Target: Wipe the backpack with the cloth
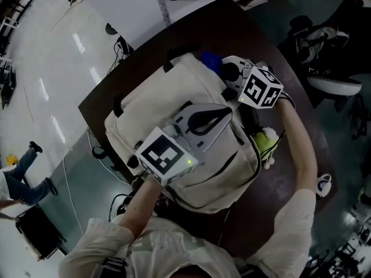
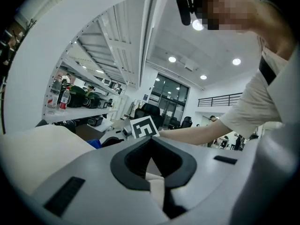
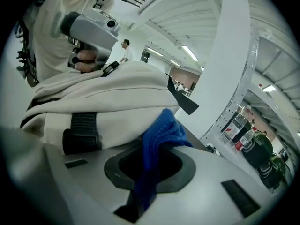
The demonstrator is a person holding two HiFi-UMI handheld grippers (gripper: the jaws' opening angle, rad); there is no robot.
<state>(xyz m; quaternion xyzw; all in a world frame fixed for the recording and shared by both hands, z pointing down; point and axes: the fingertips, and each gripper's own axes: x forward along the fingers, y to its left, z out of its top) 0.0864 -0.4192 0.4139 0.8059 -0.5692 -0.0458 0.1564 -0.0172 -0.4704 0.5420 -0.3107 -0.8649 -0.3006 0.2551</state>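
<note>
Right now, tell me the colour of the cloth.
The cloth is blue, clearest in the right gripper view, pinched in the right claw.

The left gripper (image 2: 151,168) has its jaws closed on a cream fold of the backpack (image 2: 42,156), whose pale bulk fills the lower left. Beyond it is the right gripper (image 2: 113,138), its marker cube facing the camera, just beside a bit of blue cloth (image 2: 94,144). A forearm (image 2: 197,132) reaches in from the right. Bottles (image 2: 60,97) stand on a shelf (image 2: 79,112).

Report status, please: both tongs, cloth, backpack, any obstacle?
Right tongs shut on blue cloth, at backpack top end. Left tongs shut on backpack fabric. No obstacle seen.
</note>
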